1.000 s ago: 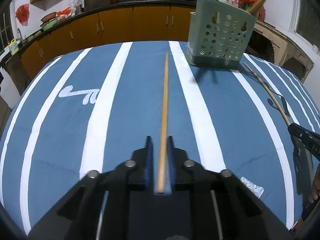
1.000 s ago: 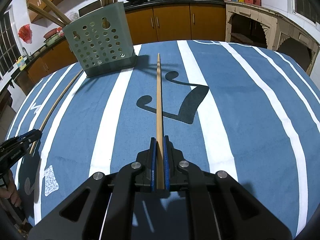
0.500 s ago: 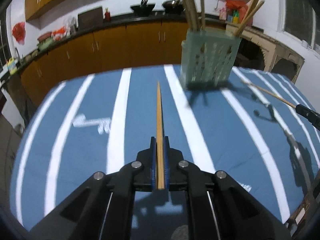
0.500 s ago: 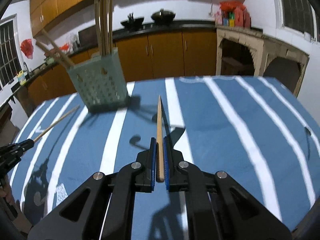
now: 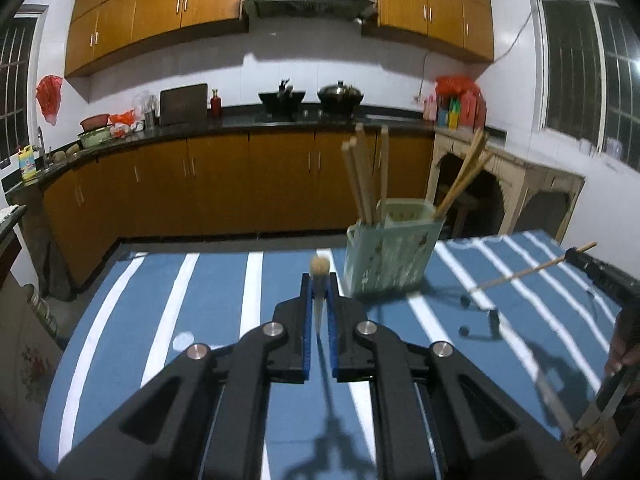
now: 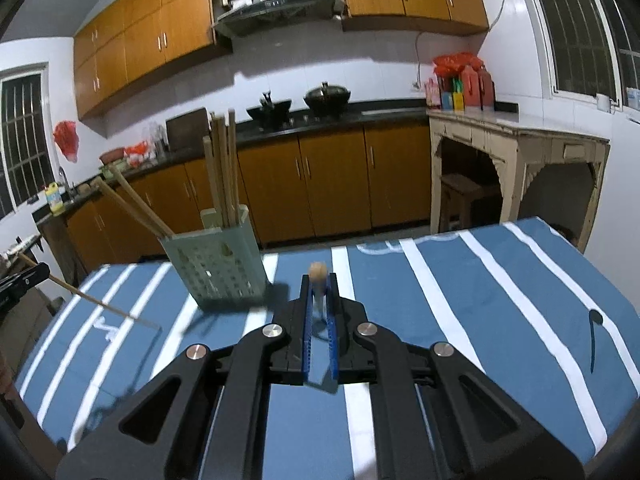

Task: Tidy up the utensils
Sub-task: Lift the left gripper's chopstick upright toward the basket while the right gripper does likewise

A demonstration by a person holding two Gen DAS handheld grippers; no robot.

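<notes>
Above the blue tablecloth with white stripes (image 5: pixel 208 312), the left gripper (image 5: pixel 319 286) is pinching a thin wooden chopstick (image 5: pixel 320 267) between its blue-padded jaws, the stick pointing almost straight at the lens so that mostly its round end is showing. The right gripper (image 6: pixel 319 284) is clamping a second wooden chopstick (image 6: pixel 318 270) in the same way, also seen end-on and slightly blurred. Both sticks are hanging in the air, clear of the cloth.

The pale green perforated plastic utensil holder (image 5: pixel 390 258) is standing upright on the cloth, just ahead and to the right of the left gripper. In the right wrist view the same holder (image 6: pixel 216 272) is sitting ahead and to the left. Several wooden chopsticks (image 5: pixel 366 178) are already sticking up out of it, some upright and others leaning outward.

At the right edge of the left wrist view the other black tool is showing with its long stick angled down toward the cloth, and at the left edge of the right wrist view the matching sight is appearing.

Beyond the table, the brown wooden kitchen cabinets (image 6: pixel 320 184) are running under a dark counter on which two black woks (image 6: pixel 326 96) are sitting.
</notes>
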